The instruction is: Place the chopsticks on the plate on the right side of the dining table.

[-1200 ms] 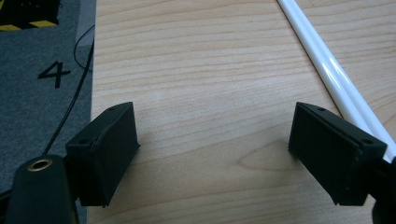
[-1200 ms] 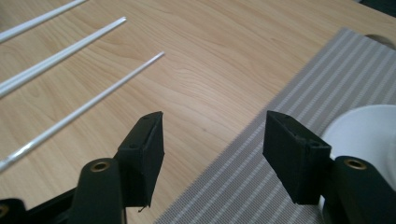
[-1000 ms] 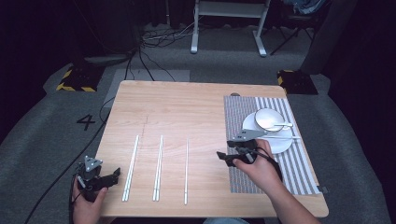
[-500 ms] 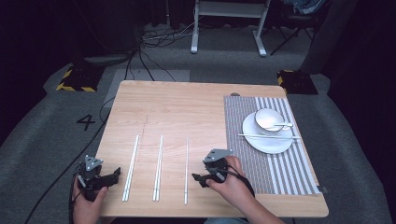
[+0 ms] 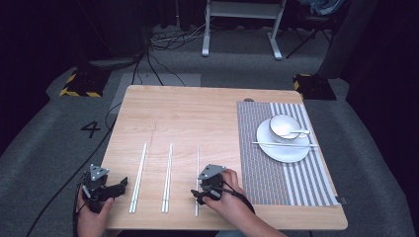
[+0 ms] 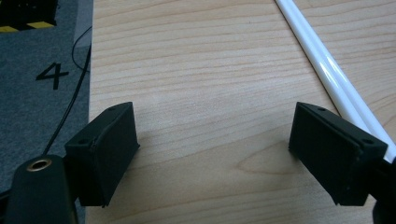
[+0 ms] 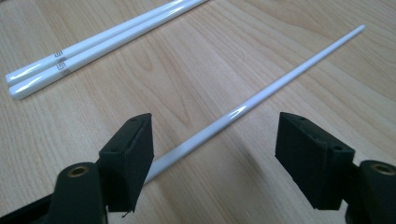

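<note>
Reaching low over the near edge of the table [image 5: 217, 103], the right gripper [image 5: 203, 193] now hangs at the single white chopstick [image 5: 197, 177], which lies alone on the bare wood just left of the striped placemat [image 5: 276, 182]. A second ago that gripper was over on the placemat beside the plate [image 5: 276, 153], where another chopstick [image 5: 281, 144] already rests in front of the bowl [image 5: 284, 126]; it has since crossed leftward and dropped toward the table. Its jaws have just been opening and stand spread wide, with the lone chopstick [image 7: 261, 95] running between them and touching neither pad. To me that reads as one stick delivered and its partner about to be picked up. The left gripper [image 5: 114, 186] sits at the near left corner as before, jaws spread over empty wood, beside the leftmost chopstick pair [image 5: 138, 175]. The middle pair [image 5: 168, 175] lies untouched.
</note>
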The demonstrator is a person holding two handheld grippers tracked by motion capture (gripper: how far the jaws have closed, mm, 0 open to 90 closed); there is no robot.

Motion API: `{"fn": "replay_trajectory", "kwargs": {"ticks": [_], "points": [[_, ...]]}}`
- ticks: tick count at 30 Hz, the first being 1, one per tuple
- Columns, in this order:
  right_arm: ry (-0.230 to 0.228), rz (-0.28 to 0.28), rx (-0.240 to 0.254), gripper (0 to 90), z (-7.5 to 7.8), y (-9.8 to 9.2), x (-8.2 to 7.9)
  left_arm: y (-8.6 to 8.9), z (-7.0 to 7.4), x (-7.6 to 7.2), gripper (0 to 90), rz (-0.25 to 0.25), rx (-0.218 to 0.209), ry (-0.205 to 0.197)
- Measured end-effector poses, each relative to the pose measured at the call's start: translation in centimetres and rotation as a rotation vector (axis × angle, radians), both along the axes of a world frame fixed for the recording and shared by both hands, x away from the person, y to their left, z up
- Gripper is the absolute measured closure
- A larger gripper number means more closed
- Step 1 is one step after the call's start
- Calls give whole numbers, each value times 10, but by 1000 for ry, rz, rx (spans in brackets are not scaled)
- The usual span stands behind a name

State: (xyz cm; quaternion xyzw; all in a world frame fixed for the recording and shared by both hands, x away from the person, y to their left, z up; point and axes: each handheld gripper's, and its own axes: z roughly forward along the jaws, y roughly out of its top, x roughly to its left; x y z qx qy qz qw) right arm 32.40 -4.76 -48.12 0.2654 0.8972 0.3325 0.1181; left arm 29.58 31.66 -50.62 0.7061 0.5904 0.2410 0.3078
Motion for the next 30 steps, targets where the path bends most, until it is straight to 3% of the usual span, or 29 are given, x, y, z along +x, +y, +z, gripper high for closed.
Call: {"fn": "replay_trajectory", "kwargs": {"ticks": [15, 23, 30], "points": [[37, 19, -58, 278, -6, 1, -7, 0, 0, 0, 152, 0, -1, -1], [57, -12, -58, 287, -6, -18, 0, 0, 0, 0, 152, 0, 0, -1], [83, -18, -100, 359, -1, -40, 5, 0, 0, 0, 152, 0, 0, -1]]}}
